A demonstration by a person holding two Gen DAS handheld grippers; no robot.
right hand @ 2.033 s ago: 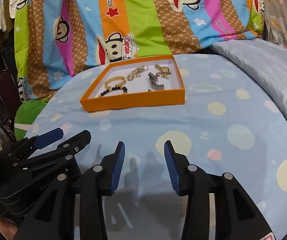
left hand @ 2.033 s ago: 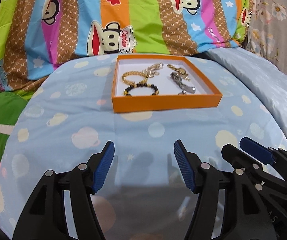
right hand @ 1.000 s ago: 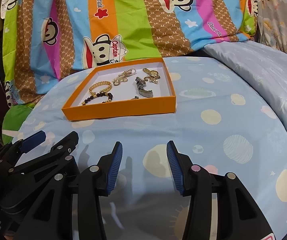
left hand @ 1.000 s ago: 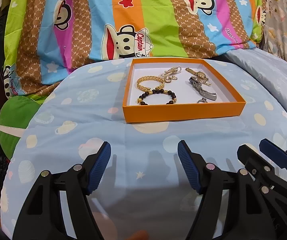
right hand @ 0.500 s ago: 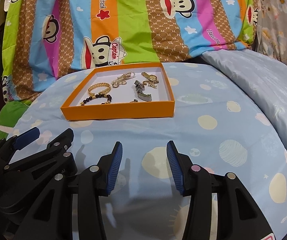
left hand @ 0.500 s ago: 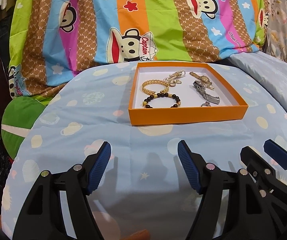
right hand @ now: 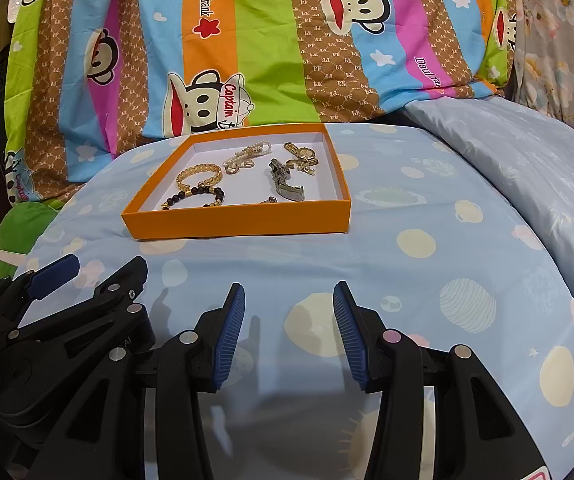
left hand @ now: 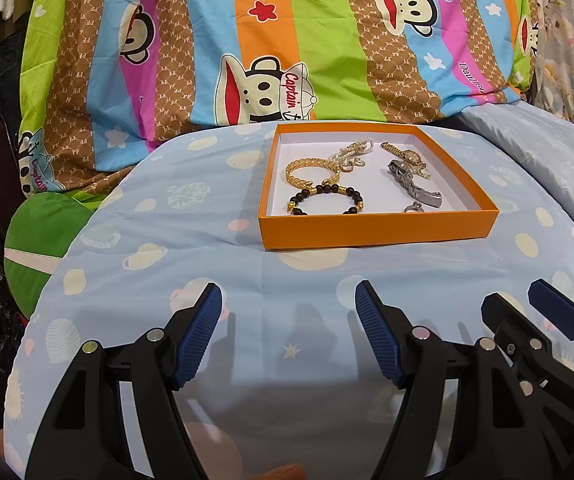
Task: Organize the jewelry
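An orange tray (left hand: 379, 229) (right hand: 239, 222) with a white floor sits on the light blue spotted cloth. In it lie a gold chain bracelet (left hand: 311, 172) (right hand: 199, 176), a black bead bracelet (left hand: 325, 200) (right hand: 193, 197), a pearl strand (left hand: 351, 154) (right hand: 247, 156), a gold watch (left hand: 407, 156) (right hand: 303, 154), a silver watch (left hand: 413, 186) (right hand: 285, 182) and a small ring (left hand: 413, 208). My left gripper (left hand: 289, 336) is open and empty, well short of the tray. My right gripper (right hand: 289, 332) is open and empty too, beside the left one.
A striped cartoon-monkey sheet (left hand: 287, 40) hangs behind the tray. A green cushion (left hand: 43, 240) lies at the left edge. A pale blue quilt (right hand: 527, 152) rises at the right. The right gripper shows in the left view (left hand: 543, 320).
Both views have swung slightly, so the tray sits further right in the left view and a little closer. Both grippers stay open and empty.
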